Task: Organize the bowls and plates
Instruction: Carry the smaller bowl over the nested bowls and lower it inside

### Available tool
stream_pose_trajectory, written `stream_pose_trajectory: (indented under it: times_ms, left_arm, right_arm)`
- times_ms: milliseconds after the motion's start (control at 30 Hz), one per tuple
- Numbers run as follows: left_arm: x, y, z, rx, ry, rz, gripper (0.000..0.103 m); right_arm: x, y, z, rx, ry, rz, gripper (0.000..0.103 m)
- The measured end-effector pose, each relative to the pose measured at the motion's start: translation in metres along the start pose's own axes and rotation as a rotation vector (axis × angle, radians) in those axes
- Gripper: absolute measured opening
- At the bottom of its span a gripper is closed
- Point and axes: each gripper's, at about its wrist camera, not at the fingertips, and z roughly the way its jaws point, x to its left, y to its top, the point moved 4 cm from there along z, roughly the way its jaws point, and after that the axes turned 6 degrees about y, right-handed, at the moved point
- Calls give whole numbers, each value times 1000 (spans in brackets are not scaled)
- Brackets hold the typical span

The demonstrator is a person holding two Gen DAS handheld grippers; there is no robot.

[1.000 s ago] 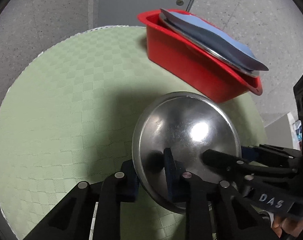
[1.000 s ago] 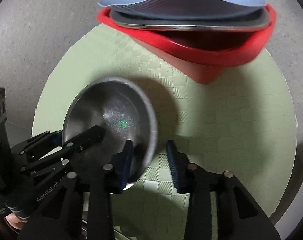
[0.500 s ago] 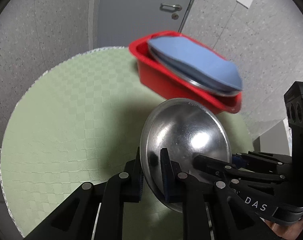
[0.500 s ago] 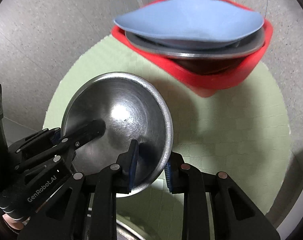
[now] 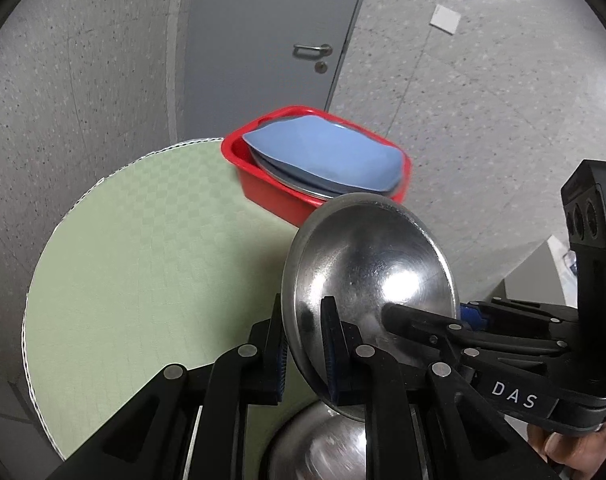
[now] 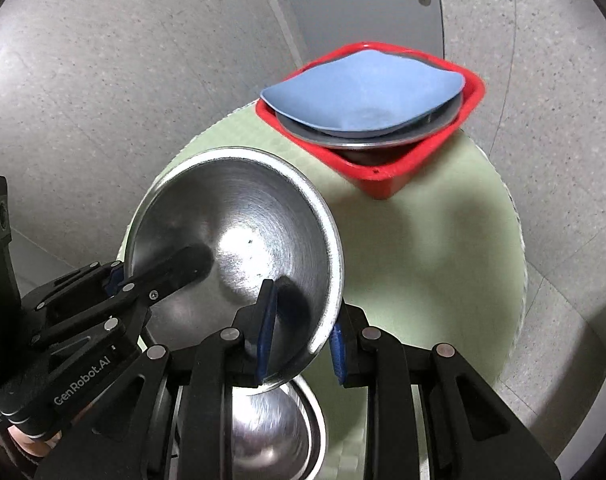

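Observation:
A shiny steel bowl (image 5: 367, 272) (image 6: 231, 232) hangs tilted above the round green table (image 5: 143, 260) (image 6: 423, 260). My left gripper (image 5: 303, 320) (image 6: 151, 272) is shut on one side of its rim. Across from it, my right gripper (image 6: 303, 324) (image 5: 431, 314) is shut on the opposite side of the rim. Under the raised bowl, a second steel bowl (image 5: 327, 448) (image 6: 263, 420) rests on the table, mostly hidden by the gripper frames. At the table's far edge a red bin (image 5: 271, 192) (image 6: 383, 184) holds a blue plate (image 5: 323, 156) (image 6: 363, 88) on top of a steel plate (image 6: 383, 140).
A grey door (image 5: 271, 40) with a lever handle (image 5: 313, 49) stands beyond the table, and speckled grey floor surrounds it. Part of a person's hand (image 5: 563, 444) shows behind the right gripper's handle.
Both grippers closed on the steel bowl's rim and rose with it, tilting it off the table. The second steel bowl has come into view underneath. The red bin now looks farther away.

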Motion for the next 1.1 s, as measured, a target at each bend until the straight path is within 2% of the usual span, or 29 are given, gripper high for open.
stream_pose_trajectory:
  times_ms: [233,500,767,1100]
  left_arm:
    - [-13,-47,-39,5,10,12,12]
    - [-21,-85,-46,75,22,12,12]
    - [-26,-85,-44,88,26,19,15]
    - [-21,-91,-32,113,-4,10,21]
  right_arm:
    - [9,-41,-22,2,24,1,24]
    - [6,-85,-14,77,33,10,24]
    - [10,-92,-16,69,-6,-25,24]
    - [22,-100,-15,63,-74,-84,26]
